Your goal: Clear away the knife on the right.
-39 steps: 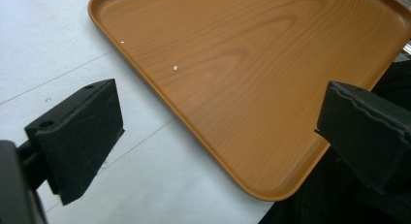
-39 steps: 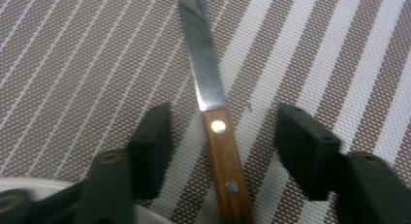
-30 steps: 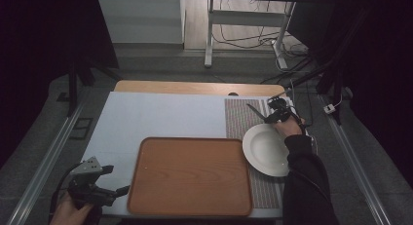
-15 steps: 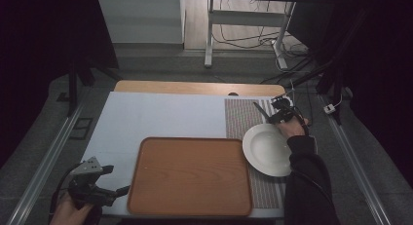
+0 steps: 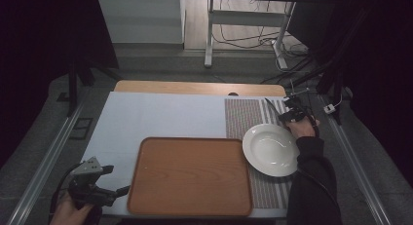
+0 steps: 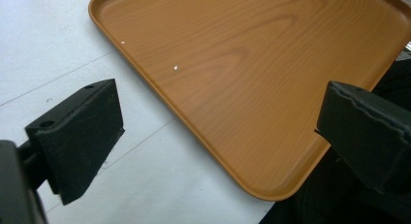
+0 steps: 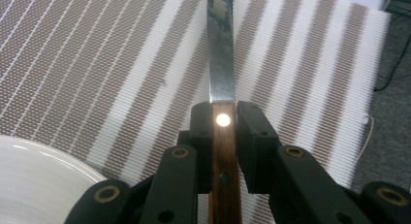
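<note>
gripping the knife (image 7: 220,64) by its wooden handle, our right gripper (image 7: 224,118) has its jaws pinched narrow on either side of the wood, just behind the brass rivet, so the steel blade runs straight out ahead of the jaws and stays clear of the pads. we judge that hold is chosen to keep the blade steady and pointed away from the hand. below the gripper lies the striped placemat (image 7: 97,64), and the white plate (image 7: 39,180) sits near it, toward the person, its rim just under the jaws' left side in the right gripper view. in the high view the right gripper (image 5: 292,112) sits just past the far rim of the plate (image 5: 271,149), likely so the knife can be laid on the mat beside it. our left gripper (image 5: 104,186) hangs with its jaws spread wide and nothing between them, the near left corner of the wooden tray (image 6: 252,78) lying just ahead, probably parked there out of the way.
</note>
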